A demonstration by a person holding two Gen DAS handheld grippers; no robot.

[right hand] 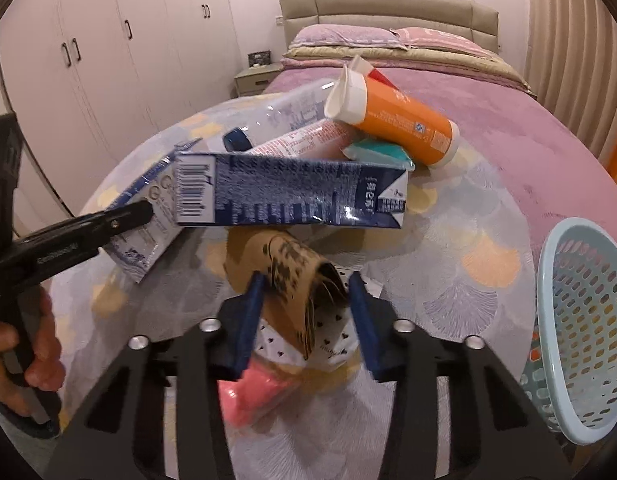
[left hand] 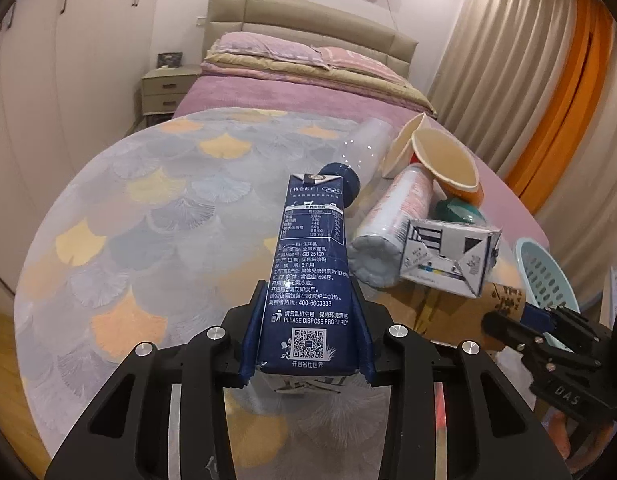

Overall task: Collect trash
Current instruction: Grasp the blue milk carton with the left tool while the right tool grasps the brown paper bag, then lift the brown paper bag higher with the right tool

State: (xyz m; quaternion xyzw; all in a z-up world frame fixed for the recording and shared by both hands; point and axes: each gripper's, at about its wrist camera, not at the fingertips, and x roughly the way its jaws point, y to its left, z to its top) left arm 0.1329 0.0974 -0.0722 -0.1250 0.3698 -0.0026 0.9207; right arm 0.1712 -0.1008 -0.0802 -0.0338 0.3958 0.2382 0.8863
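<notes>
Milk carton [left hand: 308, 280], dark blue, printed "PLEASE DISPOSE PROPERLY" and "400-6603333" above a QR code, is pinched by the left gripper [left hand: 306, 332] over the round table [left hand: 128, 220]; right gripper [right hand: 308, 316] spread around a brown paper cup [right hand: 292, 280] beside the basket [right hand: 580, 320]

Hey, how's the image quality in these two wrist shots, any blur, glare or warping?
Left wrist view: sharp; print on the blue milk carton is legible, with a small glare spot; fisheye bends the round table and dark corners vignette. Right wrist view: softer; the brown paper cup between the fingers and a pink item beneath it look blurred.
</notes>
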